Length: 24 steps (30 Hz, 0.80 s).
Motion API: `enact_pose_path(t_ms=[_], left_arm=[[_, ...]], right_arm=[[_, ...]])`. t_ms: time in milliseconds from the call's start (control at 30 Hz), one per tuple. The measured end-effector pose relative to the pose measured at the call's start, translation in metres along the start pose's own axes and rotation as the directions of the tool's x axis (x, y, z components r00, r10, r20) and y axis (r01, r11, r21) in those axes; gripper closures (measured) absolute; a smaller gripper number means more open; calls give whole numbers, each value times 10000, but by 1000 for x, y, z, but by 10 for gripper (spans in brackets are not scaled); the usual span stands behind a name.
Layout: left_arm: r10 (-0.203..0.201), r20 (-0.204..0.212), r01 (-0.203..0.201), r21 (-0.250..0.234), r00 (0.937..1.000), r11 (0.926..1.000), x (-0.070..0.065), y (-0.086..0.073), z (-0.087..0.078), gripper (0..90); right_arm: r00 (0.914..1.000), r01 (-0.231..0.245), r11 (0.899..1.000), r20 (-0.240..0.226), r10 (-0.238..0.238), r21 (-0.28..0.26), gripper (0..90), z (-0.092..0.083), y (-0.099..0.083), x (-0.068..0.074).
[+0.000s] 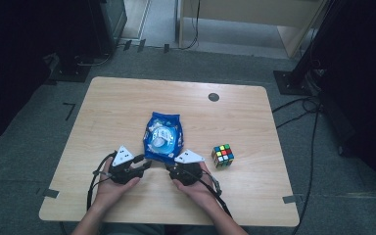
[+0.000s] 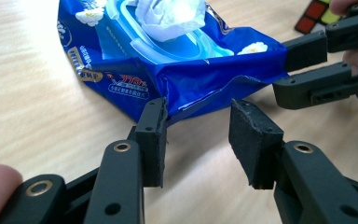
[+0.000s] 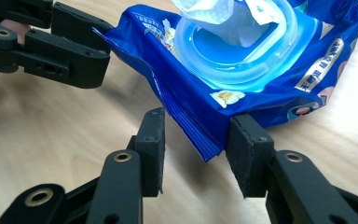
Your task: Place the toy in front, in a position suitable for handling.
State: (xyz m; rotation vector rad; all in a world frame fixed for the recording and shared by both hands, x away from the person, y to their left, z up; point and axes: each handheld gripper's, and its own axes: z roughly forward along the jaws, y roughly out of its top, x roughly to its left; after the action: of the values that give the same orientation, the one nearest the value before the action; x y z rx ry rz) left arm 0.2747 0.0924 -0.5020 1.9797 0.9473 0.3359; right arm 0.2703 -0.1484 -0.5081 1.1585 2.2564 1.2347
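A blue wet-wipes pack lies flat mid-table, its round lid flipped up and a white wipe bunched in the hole. My left gripper is at the pack's near left corner. In the left gripper view the left gripper stands open, with the crimped corner of the pack brushing one pad and the gap bare. My right gripper is at the near right corner. In the right gripper view the right gripper is also open, and the pack's sealed edge reaches in between the pads, against one only.
A scrambled puzzle cube sits on the wooden table to the right of my right hand. A dark round grommet is set near the far edge. Cables trail over the floor to the right of the table.
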Motion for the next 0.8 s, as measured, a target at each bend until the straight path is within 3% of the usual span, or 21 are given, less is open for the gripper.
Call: enact_pose_path(t_ms=[233,367,433,533,567,633,733,767,800], left_arm=[[-53,39,53,-86,10000,9999,-9,-14,-23,571],[277,150,-278,39,9995,9996,-14,-22,-35,557],[308,184,-309,24,9994,9995,-13,-24,-39,464],[-5,-93,2,-335,10000,9994,-1,-26,-47,388],[-322,-144,315,-474,9994,9984,4,-26,-49,388],[-856,-467,825,-656,9952,9944,16,-26,-51,338],[-1487,-1407,1422,-552,9788,9883,34,-29,-47,293],[-1679,-1631,1625,-463,9722,9856,39,-30,-46,289],[-2041,-1933,2022,-298,9597,9789,44,-31,-43,281]], right_arm=[[9985,251,9996,-486,-245,108,599,-8,-4,18],[9957,556,9982,-754,-537,232,586,-14,-6,25],[9944,706,9972,-803,-683,263,542,-17,-7,25],[9954,607,9980,-756,-593,165,491,-28,-6,19],[9961,530,9986,-716,-522,90,478,-32,-4,16],[9978,260,9996,-611,-267,-128,467,-40,-1,7],[9991,-136,9991,-413,119,-398,443,-46,8,-2],[9992,-186,9989,-352,171,-429,438,-46,10,-2],[9993,-218,9987,-321,203,-462,436,-45,13,-2]])
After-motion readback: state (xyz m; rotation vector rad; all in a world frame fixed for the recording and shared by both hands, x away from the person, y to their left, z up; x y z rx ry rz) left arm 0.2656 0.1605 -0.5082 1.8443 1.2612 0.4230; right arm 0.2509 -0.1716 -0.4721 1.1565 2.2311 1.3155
